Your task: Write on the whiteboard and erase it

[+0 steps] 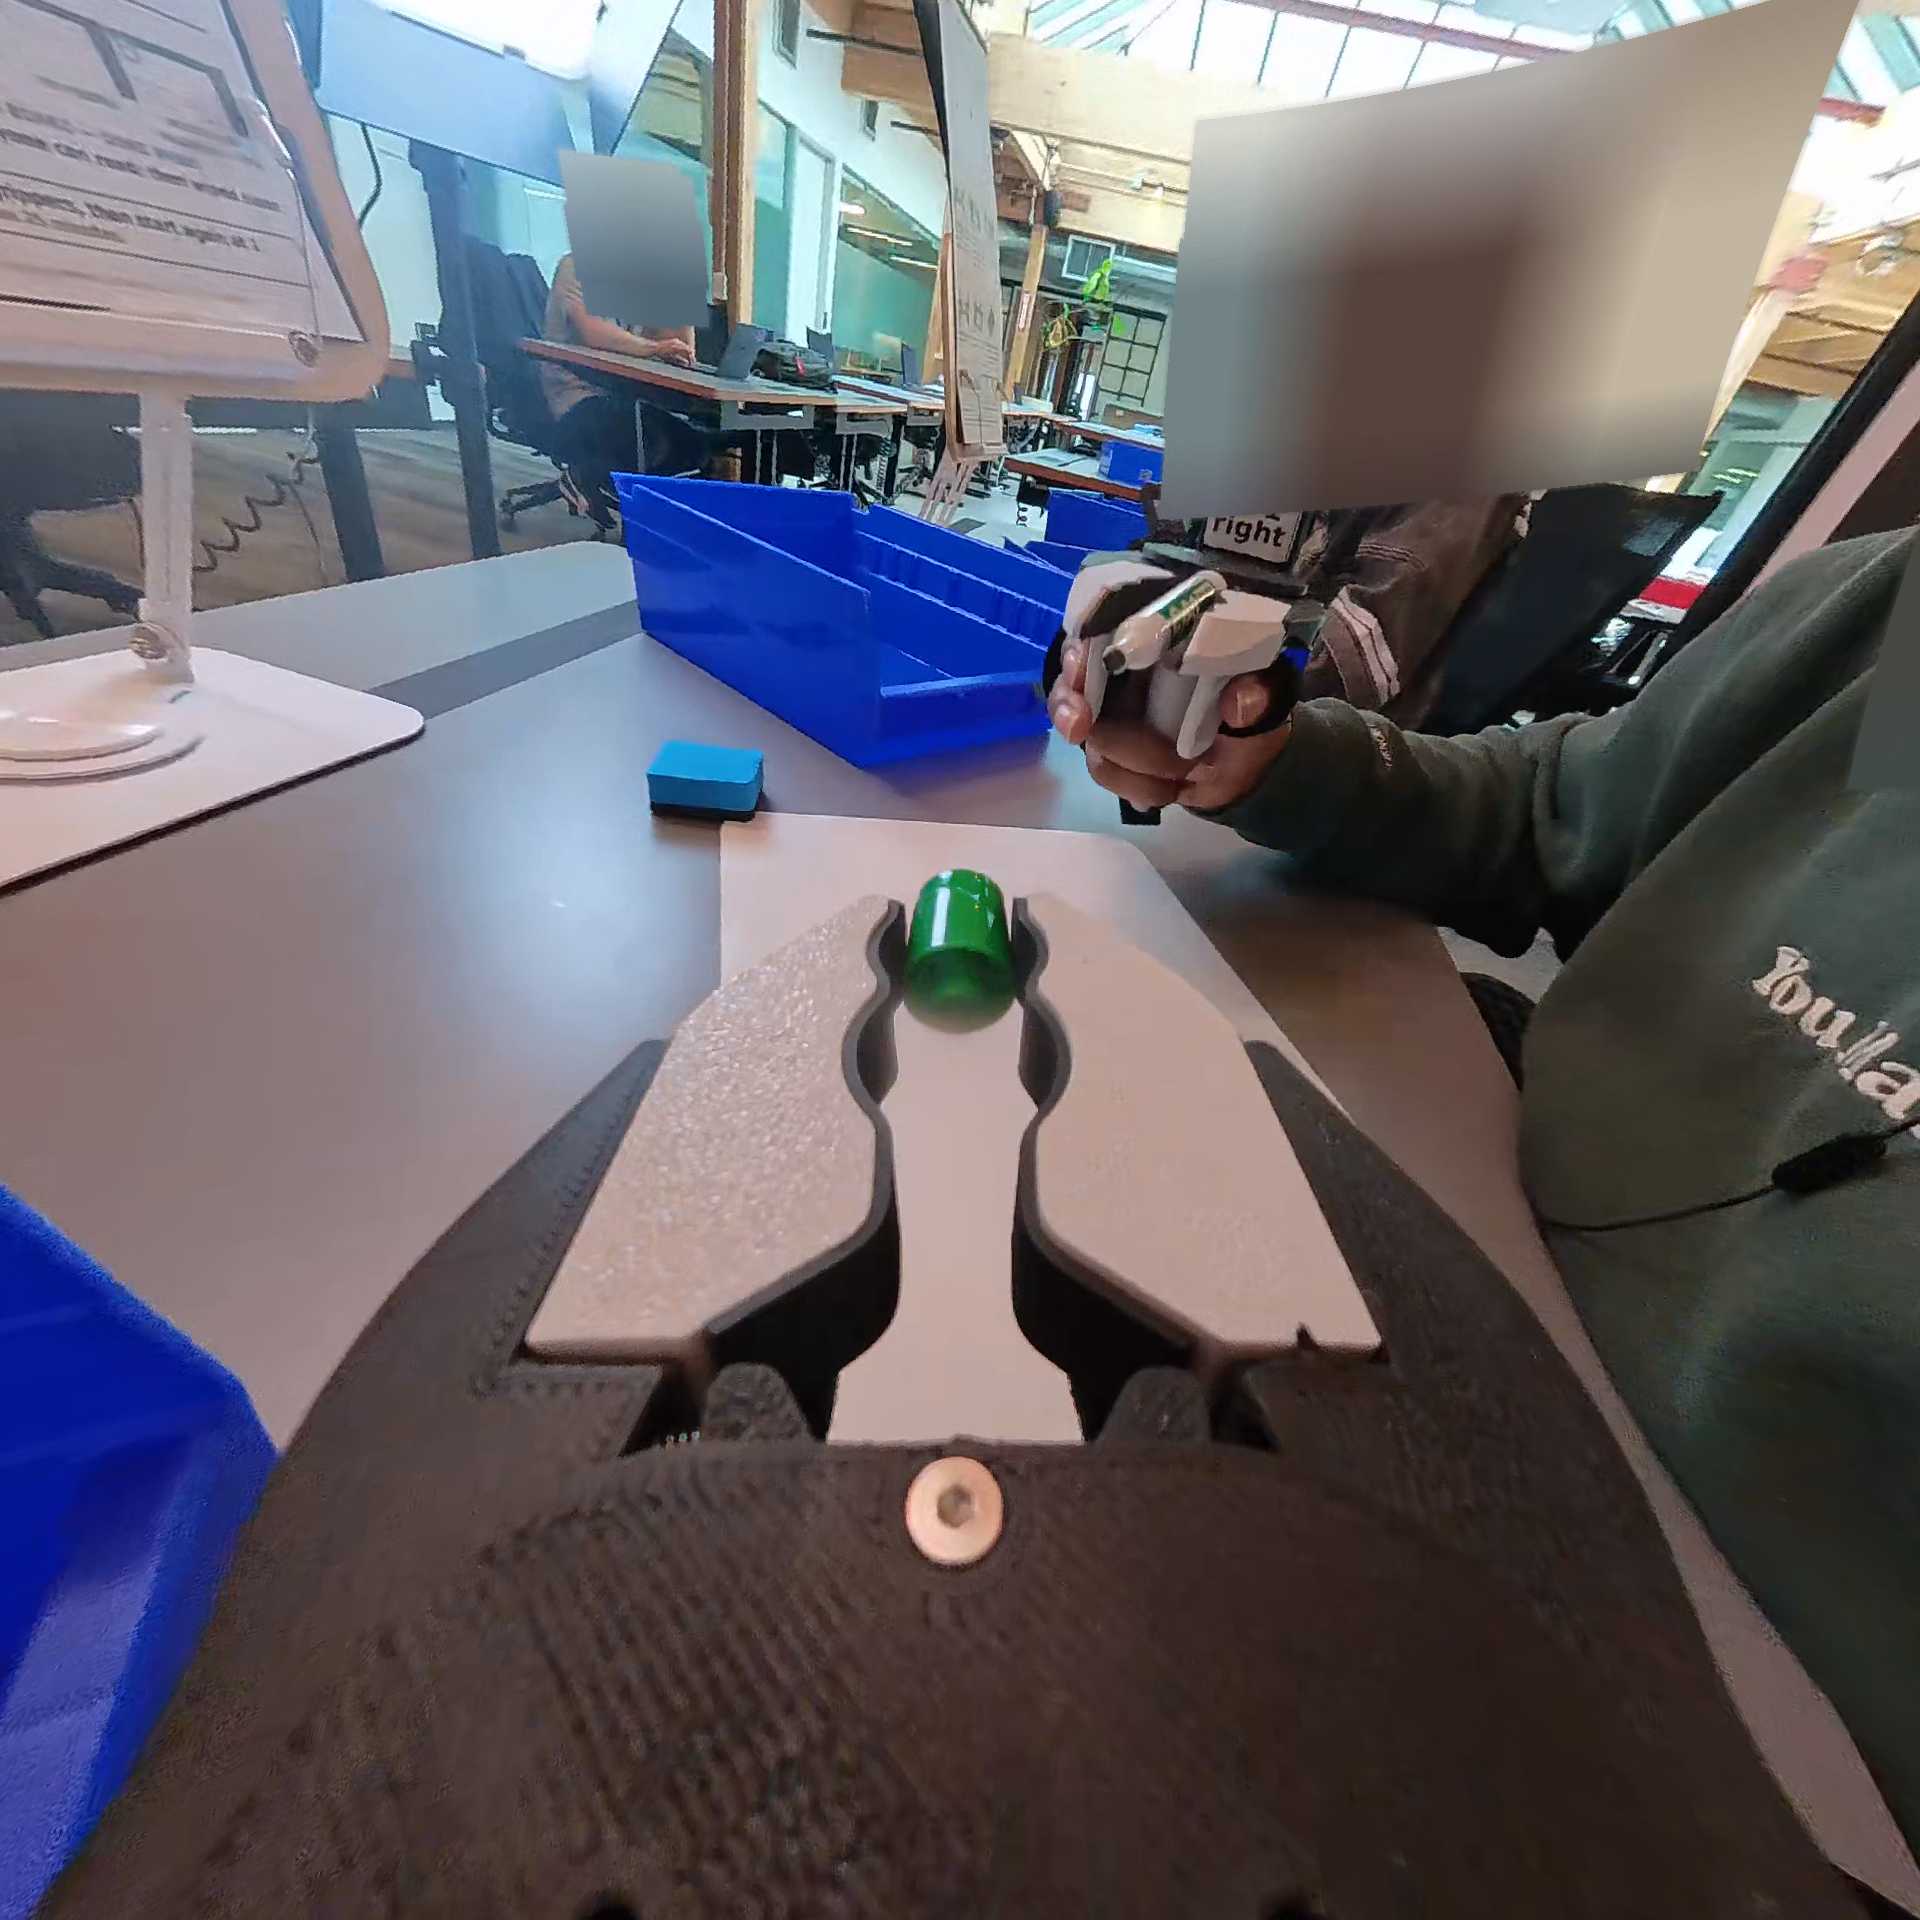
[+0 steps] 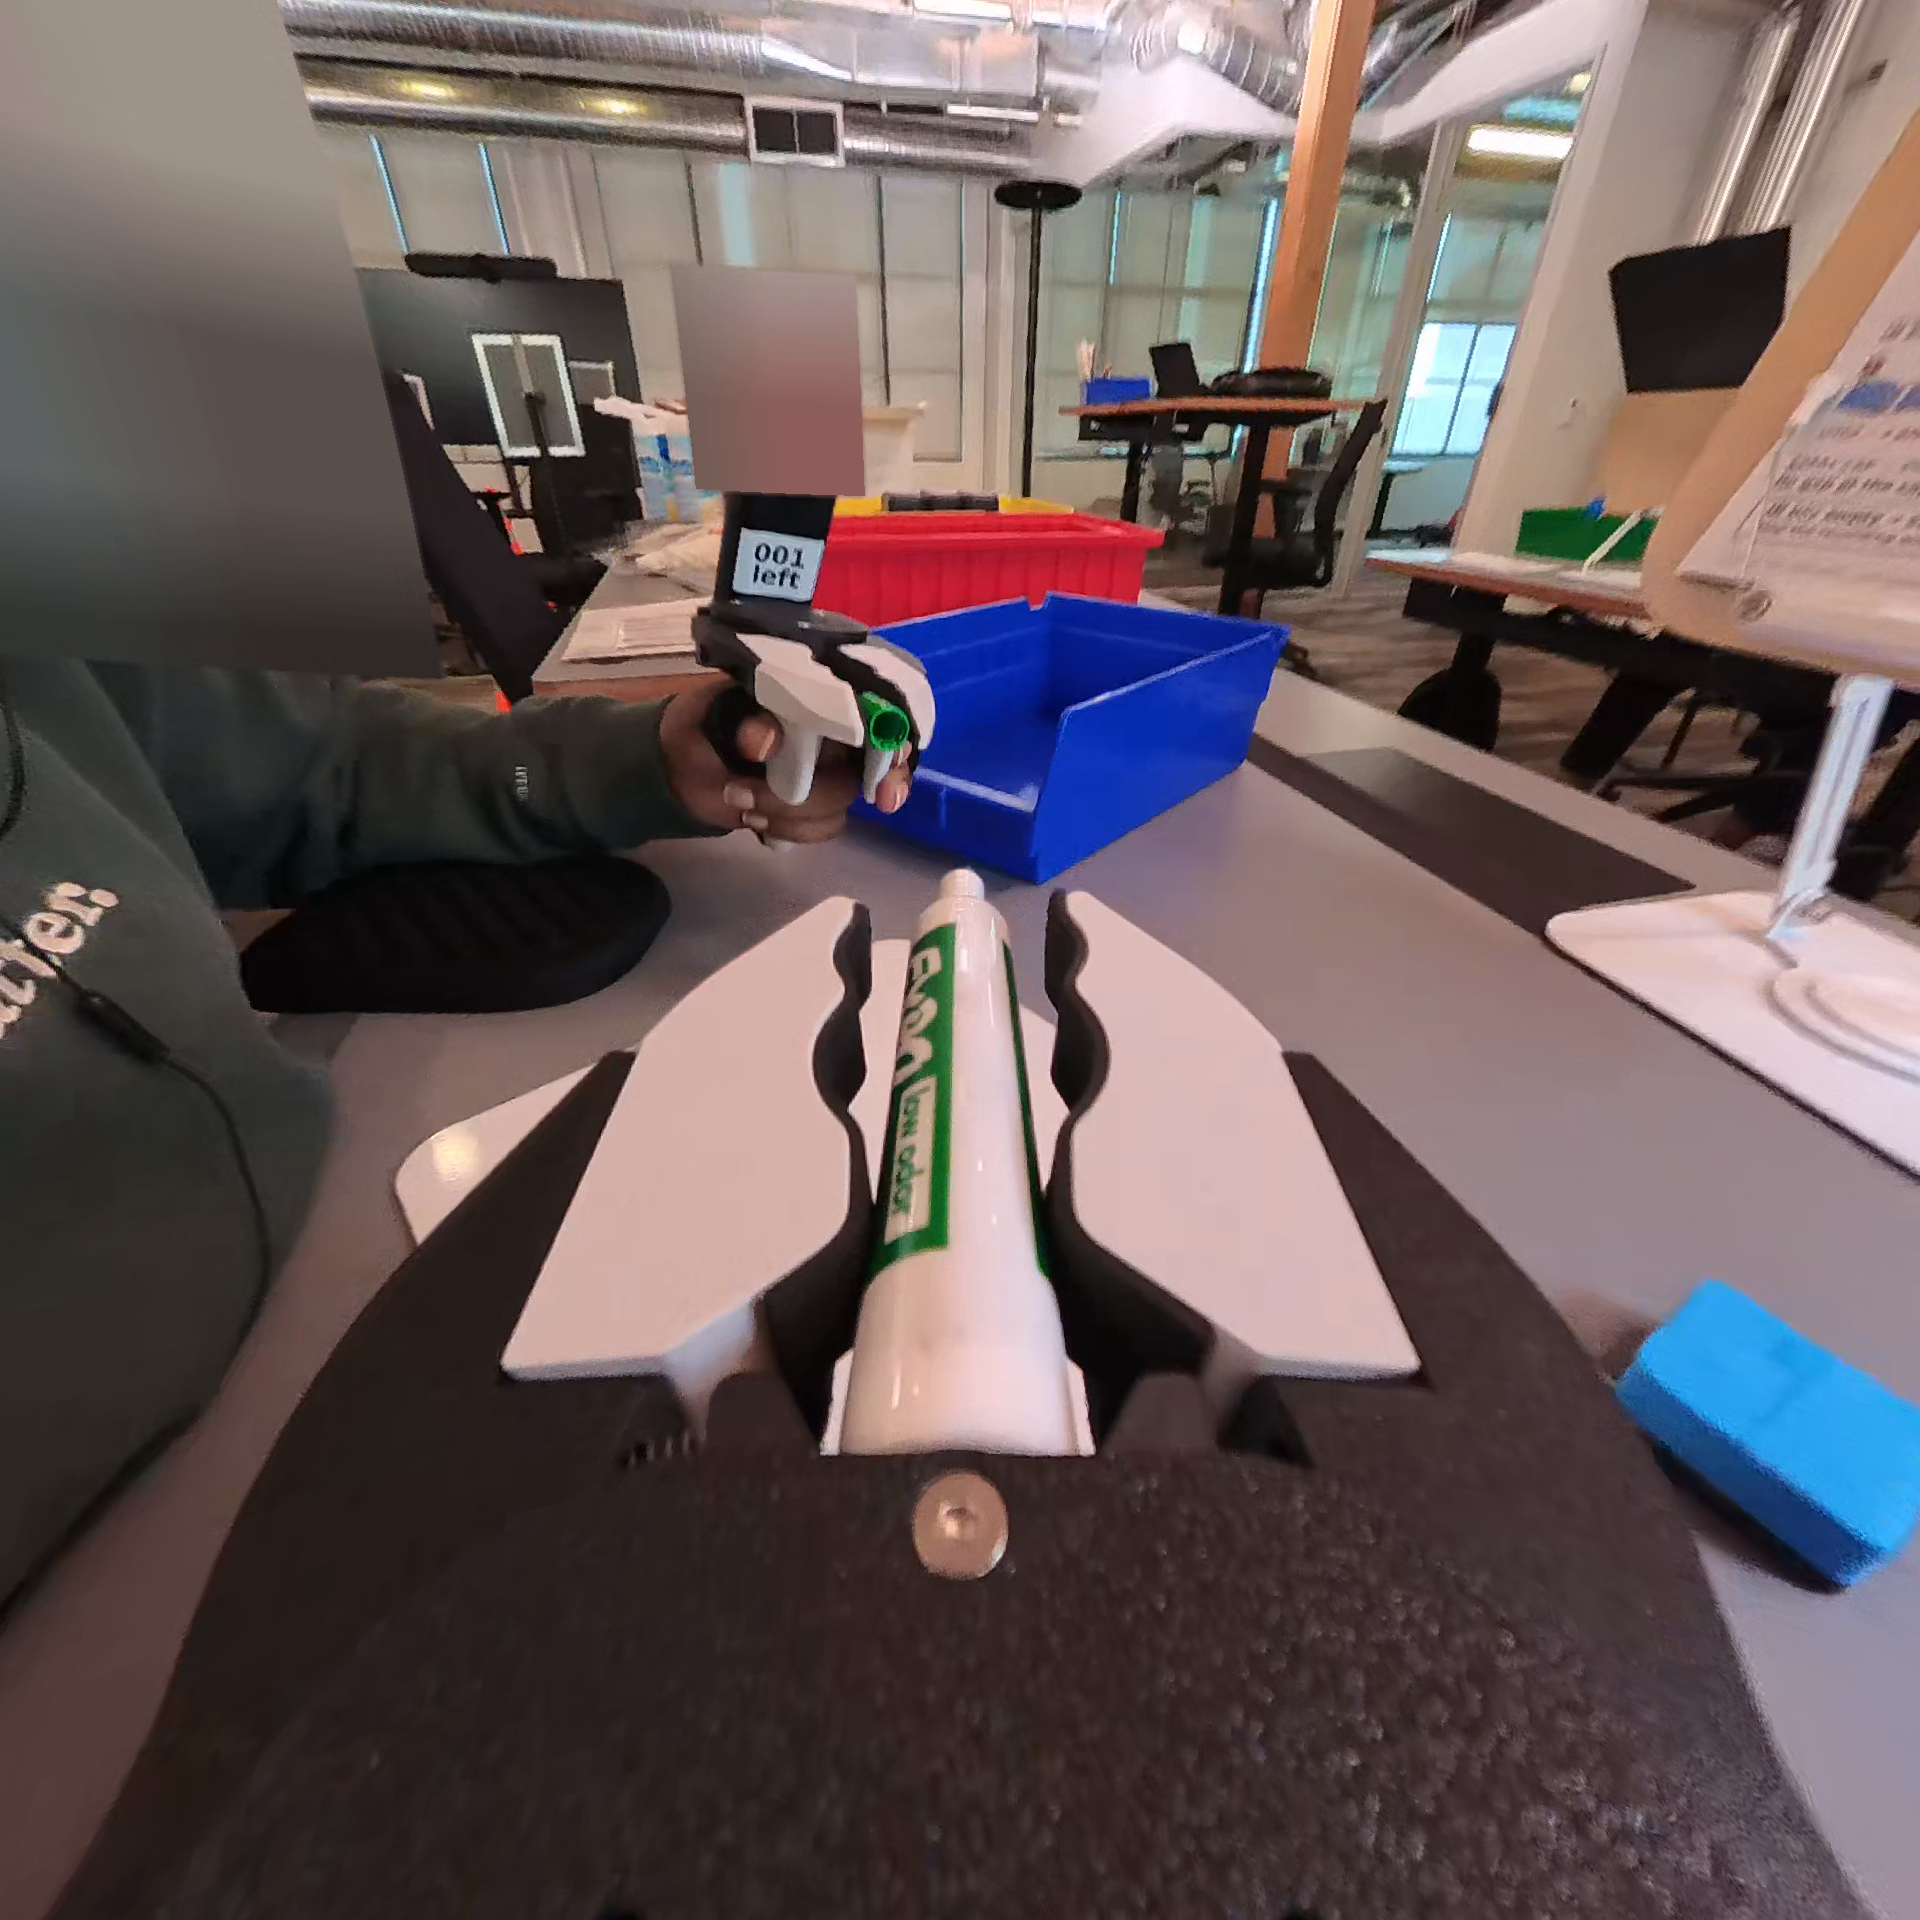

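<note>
My left gripper (image 1: 958, 920) is shut on a green marker cap (image 1: 956, 956) at its fingertips, above a small white whiteboard (image 1: 1081, 873) that lies flat on the grey table. My right gripper (image 2: 958, 914) is shut on a white and green marker (image 2: 951, 1164) that lies lengthwise between the fingers, its bare tip pointing forward. A corner of the whiteboard (image 2: 468, 1169) shows under it. A blue eraser (image 1: 707, 779) (image 2: 1766, 1439) lies on the table beside the board. Each view shows the other gripper farther off: the right one (image 1: 1148, 634) with the marker, the left one (image 2: 883, 732) with the cap.
A long blue bin (image 1: 831, 623) stands behind the board, and it also shows in the right wrist view (image 2: 1081, 727) with a red bin (image 2: 987, 561) behind it. A white document stand (image 1: 166, 644) (image 2: 1818, 935) is at the table's far side. The person's green sleeve (image 1: 1507, 790) rests near the board. Some 15 cm of space lies between my two pairs of fingers. The blue eraser (image 2: 1766, 1439) lies around 20 cm away from my right fingertips.
</note>
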